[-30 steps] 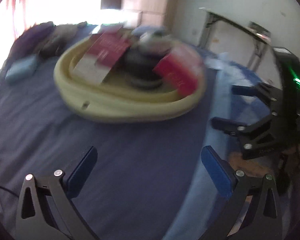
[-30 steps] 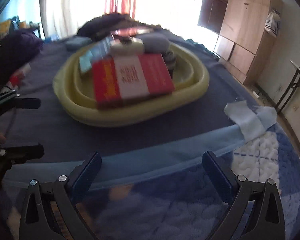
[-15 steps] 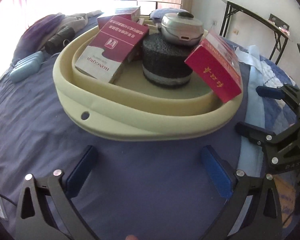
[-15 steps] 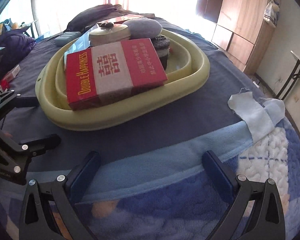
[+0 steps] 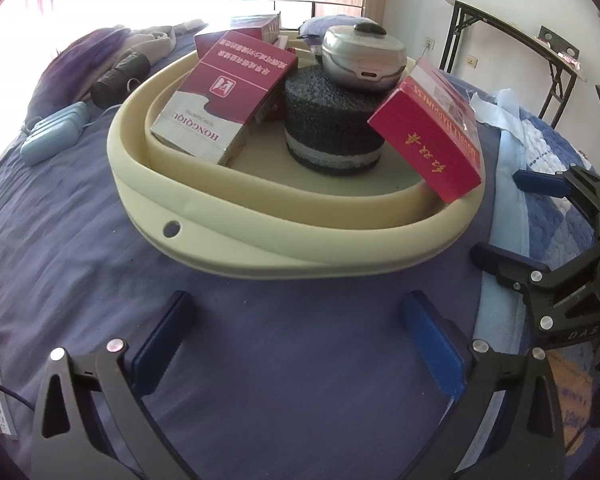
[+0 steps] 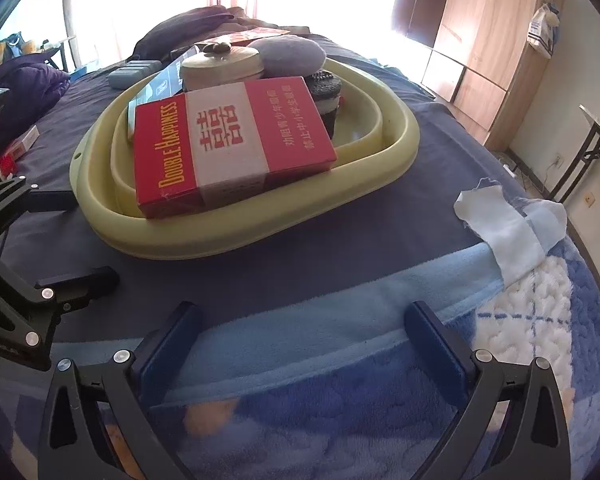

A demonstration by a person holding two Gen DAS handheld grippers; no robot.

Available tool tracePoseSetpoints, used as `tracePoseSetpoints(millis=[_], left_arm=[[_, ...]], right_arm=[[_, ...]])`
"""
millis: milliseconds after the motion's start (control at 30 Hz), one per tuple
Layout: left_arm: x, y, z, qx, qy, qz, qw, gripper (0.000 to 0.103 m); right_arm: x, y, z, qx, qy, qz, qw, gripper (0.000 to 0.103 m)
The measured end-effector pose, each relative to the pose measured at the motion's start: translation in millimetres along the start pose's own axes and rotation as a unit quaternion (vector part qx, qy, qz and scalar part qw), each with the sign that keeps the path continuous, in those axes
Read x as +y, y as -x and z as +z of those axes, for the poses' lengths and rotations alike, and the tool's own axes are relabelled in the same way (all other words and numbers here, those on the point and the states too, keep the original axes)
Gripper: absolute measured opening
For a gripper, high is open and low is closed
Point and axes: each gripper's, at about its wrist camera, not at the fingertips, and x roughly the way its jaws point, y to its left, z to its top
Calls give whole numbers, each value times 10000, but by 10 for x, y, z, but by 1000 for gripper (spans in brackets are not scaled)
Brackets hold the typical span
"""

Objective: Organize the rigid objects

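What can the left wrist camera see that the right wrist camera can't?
Only the left wrist view shows the Hongqiqu box, the hole in the basin's rim and the silver case's port. Only the right wrist view shows the wooden wardrobe and the white cloth patch. Both show the yellow basin on the bed, the red Double Happiness box, the dark round block, and both grippers' jaws open and empty.

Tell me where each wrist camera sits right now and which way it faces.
Left wrist: on the left gripper, jaws open, facing the yellow basin from its holed side; the right gripper shows at the right edge.
Right wrist: on the right gripper, jaws open above the blue blanket, facing the basin's other side; the left gripper shows at the left edge.
Shared: the basin, the Double Happiness box, and each other's gripper.
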Motion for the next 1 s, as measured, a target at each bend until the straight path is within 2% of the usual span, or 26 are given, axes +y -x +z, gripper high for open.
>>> tracePoseSetpoints(millis=[1000], left_arm=[[9, 0, -7, 13, 2, -25, 10000, 103]], right_arm=[[-11, 10, 7, 5, 12, 2, 10000, 103]])
